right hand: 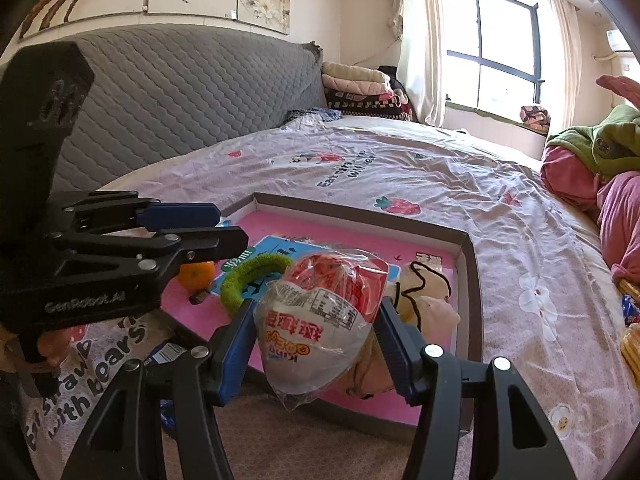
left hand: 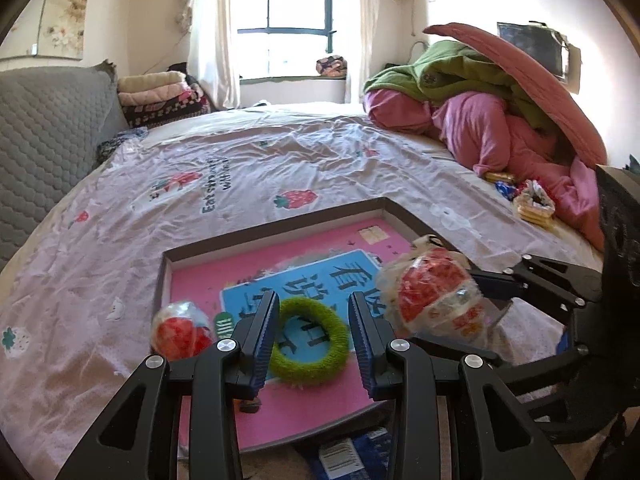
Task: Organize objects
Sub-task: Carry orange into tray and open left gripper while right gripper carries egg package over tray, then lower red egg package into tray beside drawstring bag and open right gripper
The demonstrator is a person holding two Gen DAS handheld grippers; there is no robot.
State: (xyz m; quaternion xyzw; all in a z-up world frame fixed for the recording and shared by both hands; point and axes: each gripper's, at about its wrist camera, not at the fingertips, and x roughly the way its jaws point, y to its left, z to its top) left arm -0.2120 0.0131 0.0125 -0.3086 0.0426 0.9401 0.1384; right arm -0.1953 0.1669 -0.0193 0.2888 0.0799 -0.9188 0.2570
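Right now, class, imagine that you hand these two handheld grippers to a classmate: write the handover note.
Right gripper: shut on the clear plastic-wrapped red-and-white snack packet, held above the near edge of the shallow pink-lined cardboard tray.
Left gripper: open, empty, hanging above the fuzzy green ring.
Already in the tray: green ring, orange fruit, beige plush toy, a second red wrapped snack.
Left: release the packet into the tray; more wrapped snacks lie on the sheet by the pink quilt.
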